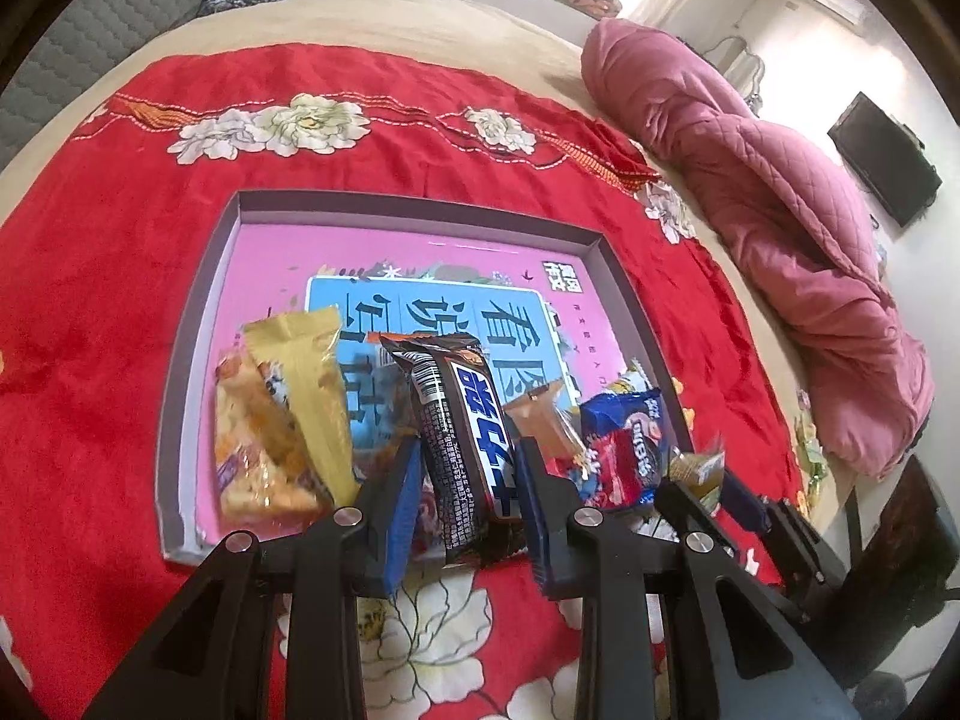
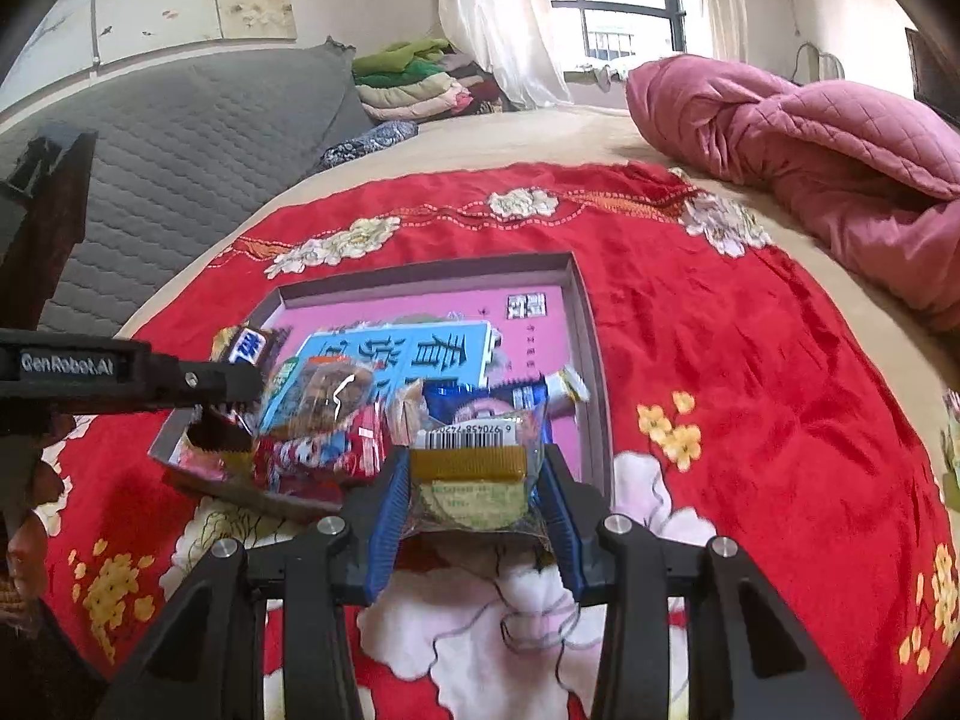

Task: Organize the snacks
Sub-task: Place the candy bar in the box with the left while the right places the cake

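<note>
Over the near edge of the pink tray [image 1: 198, 300] I carry two snacks: my left claw [image 1: 468, 462] is clenched on a dark chocolate bar [image 1: 456, 444], my right claw [image 2: 474, 480] on a clear biscuit packet [image 2: 474, 468]. I judge this the delivery step; next each must clear the rim and be let go on bare tray floor. Nearer snacks crowd that end: a yellow packet [image 1: 306, 396] and a blue-red packet [image 1: 630, 444]. Beyond the tray lie the red blanket [image 1: 120, 240] and a pink quilt [image 1: 780, 210].
</note>
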`<state>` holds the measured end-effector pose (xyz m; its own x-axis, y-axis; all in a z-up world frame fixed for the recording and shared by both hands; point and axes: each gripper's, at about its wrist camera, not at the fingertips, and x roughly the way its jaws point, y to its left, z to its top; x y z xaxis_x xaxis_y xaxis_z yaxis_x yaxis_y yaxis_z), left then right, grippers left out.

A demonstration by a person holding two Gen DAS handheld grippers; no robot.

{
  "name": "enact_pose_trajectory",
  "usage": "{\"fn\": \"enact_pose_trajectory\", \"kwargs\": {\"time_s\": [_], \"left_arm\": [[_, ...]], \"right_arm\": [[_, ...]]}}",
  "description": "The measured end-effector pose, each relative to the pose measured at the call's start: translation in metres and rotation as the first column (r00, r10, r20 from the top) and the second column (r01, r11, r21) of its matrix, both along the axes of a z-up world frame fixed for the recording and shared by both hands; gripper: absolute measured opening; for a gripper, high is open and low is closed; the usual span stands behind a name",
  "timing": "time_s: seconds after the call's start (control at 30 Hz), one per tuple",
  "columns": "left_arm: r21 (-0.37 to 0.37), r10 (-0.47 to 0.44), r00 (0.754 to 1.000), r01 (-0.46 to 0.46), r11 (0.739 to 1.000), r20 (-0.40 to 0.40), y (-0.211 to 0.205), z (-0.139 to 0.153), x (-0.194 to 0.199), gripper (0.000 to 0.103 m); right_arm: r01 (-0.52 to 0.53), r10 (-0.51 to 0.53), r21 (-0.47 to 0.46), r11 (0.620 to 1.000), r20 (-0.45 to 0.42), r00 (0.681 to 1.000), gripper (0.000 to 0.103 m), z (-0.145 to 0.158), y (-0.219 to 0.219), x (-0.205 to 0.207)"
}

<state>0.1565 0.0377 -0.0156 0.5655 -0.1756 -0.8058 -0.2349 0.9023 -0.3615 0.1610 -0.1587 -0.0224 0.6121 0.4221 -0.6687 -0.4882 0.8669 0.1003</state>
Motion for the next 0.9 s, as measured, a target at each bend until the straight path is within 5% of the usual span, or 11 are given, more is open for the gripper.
{"fn": "enact_pose_trajectory", "kwargs": {"time_s": [0.9], "left_arm": [[0.001,0.0,0.999,0.0,1.0,-0.043,0.0,-0.02,0.01,0.032]], "right_arm": [[0.014,-0.014,0.024,1.0,-0.009,1.0,0.047,-0.016,0.01,0.024]]}}
